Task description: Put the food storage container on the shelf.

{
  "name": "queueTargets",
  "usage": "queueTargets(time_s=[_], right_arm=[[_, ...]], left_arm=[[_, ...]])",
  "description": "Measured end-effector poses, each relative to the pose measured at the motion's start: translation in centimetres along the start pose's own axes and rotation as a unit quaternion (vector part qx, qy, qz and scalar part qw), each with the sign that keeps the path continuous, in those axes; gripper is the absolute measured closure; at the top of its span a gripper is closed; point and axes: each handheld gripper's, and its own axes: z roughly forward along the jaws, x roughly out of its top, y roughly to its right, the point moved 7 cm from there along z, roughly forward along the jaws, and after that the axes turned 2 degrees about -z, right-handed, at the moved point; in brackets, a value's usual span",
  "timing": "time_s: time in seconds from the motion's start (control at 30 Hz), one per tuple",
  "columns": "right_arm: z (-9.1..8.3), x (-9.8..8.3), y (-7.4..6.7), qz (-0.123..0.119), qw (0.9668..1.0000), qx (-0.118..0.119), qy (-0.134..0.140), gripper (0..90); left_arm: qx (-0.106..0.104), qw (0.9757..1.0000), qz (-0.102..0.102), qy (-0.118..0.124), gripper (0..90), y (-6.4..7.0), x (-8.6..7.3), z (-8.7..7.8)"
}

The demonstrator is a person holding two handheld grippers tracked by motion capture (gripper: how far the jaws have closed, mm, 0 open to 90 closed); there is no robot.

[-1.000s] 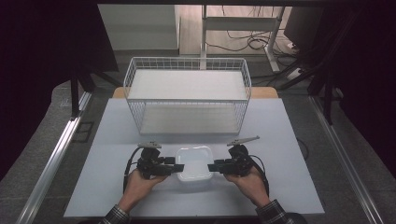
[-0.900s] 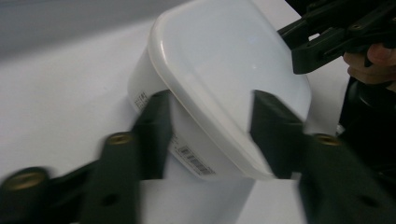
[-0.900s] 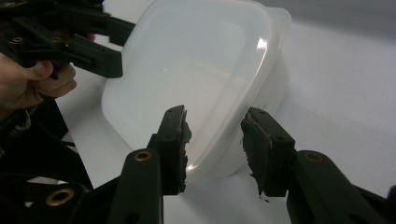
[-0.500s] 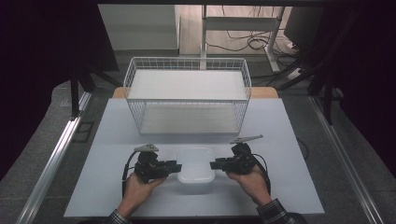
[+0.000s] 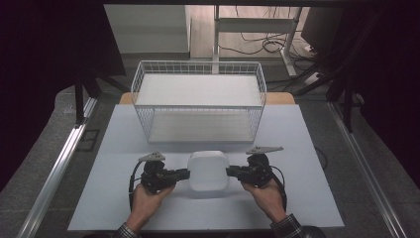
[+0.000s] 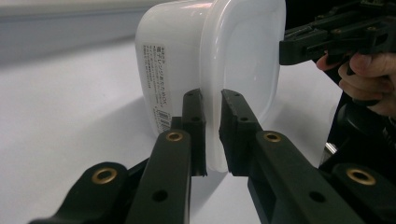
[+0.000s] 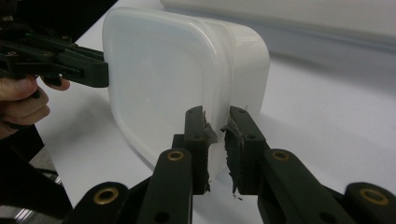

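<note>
While its lid faces the person, a white plastic container (image 5: 208, 171) sits tipped up off the pale table (image 5: 307, 198), near the front edge and between two hand-held tools. Thin translucent walls and a printed label (image 6: 156, 84) on one side suggest a light, apparently empty food box, smooth enough to slip and soft enough to flex if squeezed hard; the stiffer lid rim looks the safest place to take hold. That is where both tools bite: the left gripper (image 6: 212, 133) has its jaws pinched together on the rim at one side, and the right gripper (image 7: 217, 149), its pads visibly worn, is clamped on the rim opposite. Beyond them, well apart, a white wire basket (image 5: 198, 101) stands at the table's far side.
</note>
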Motion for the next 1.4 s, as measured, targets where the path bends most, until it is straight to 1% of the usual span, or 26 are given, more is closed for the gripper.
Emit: queueTargets(time_s=[0.13, 0.37, 0.57, 0.73, 0.87, 1.07, 1.2, 1.4], right_arm=[[-0.5, 0.7, -0.4, -0.012, 0.9997, -0.006, 0.019, 78.6], [-1.1, 2.5, -1.1, -0.032, 0.9984, -0.01, 0.046, 78.8], [-1.8, 4.5, -1.3, -0.046, 0.9967, -0.01, 0.067, 78.9], [-2.5, 6.4, -1.6, -0.053, 0.9952, -0.008, 0.082, 78.9], [-2.9, 7.9, -1.7, -0.059, 0.9939, -0.007, 0.093, 79.0], [-3.4, 10.1, -1.9, -0.063, 0.9922, -0.002, 0.107, 79.1], [-3.8, 11.8, -2.3, -0.069, 0.9907, -0.001, 0.117, 79.2], [-4.2, 14.1, -2.9, -0.075, 0.9892, 0.0, 0.126, 79.2]], left_arm=[[0.008, 0.9998, 0.012, 0.015, 81.3, 0.3, 0.9, -0.5], [0.014, 0.9991, 0.017, 0.035, 81.3, 0.4, 2.3, -1.4], [0.022, 0.9978, 0.039, 0.049, 81.4, 0.8, 4.7, -2.5], [0.023, 0.9968, 0.054, 0.055, 81.4, 1.1, 6.6, -3.3], [0.025, 0.9962, 0.056, 0.062, 81.3, 1.1, 8.2, -3.8], [0.027, 0.9946, 0.067, 0.074, 81.2, 1.3, 10.4, -5.0], [0.026, 0.9941, 0.067, 0.081, 81.2, 1.3, 11.7, -5.7], [0.029, 0.9925, 0.077, 0.091, 81.2, 1.4, 13.9, -7.1]])
